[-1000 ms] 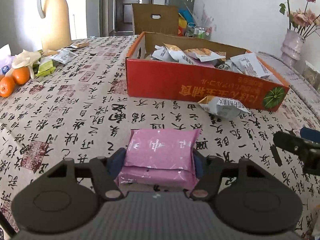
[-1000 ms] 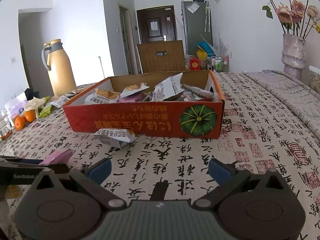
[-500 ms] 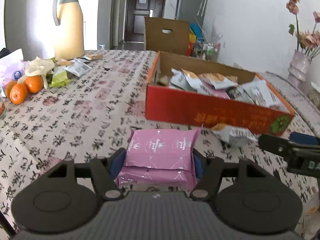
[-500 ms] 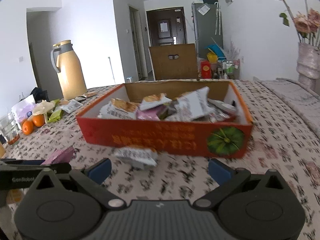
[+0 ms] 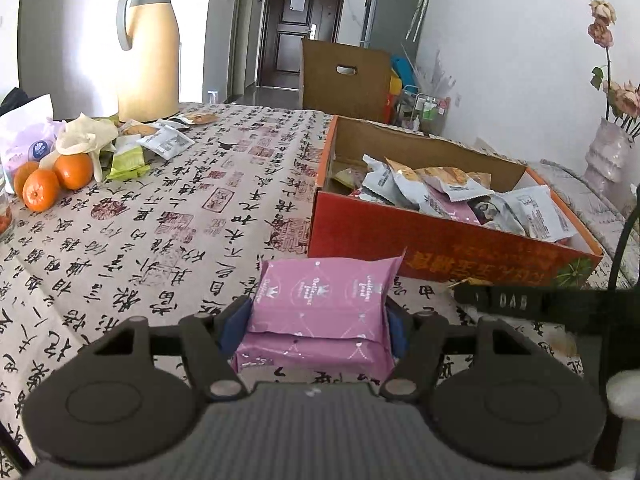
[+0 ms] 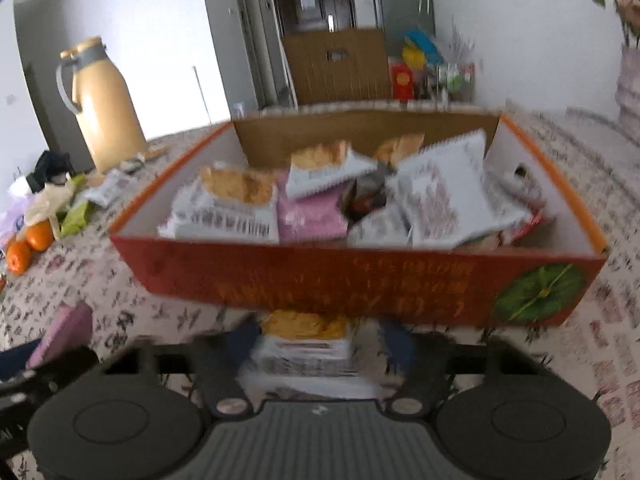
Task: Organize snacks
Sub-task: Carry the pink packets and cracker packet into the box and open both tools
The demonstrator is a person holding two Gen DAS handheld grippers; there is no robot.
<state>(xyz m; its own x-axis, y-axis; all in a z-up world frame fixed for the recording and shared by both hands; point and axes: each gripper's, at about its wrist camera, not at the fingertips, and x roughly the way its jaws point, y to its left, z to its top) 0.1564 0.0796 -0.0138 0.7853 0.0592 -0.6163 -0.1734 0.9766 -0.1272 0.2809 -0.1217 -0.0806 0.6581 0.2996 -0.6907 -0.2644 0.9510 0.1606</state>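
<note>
Moved closer to the box [image 6: 360, 284]; right gripper [image 6: 320, 344] just closing around white packet [image 6: 308, 354] at box front. Left gripper [image 5: 316, 324] pinching pink pack [image 5: 320, 312]. Light, soft, crinkly; better gripped across middle.

table [image 5: 168, 216] | on it: box [image 5: 400, 236], oranges [image 5: 52, 180], flask [image 5: 148, 48]

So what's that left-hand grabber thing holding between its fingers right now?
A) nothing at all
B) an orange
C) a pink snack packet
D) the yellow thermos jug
C: in the left wrist view the pink snack packet sits clamped between the left gripper's fingers, while the oranges and the thermos jug stand far off on the table.
</note>
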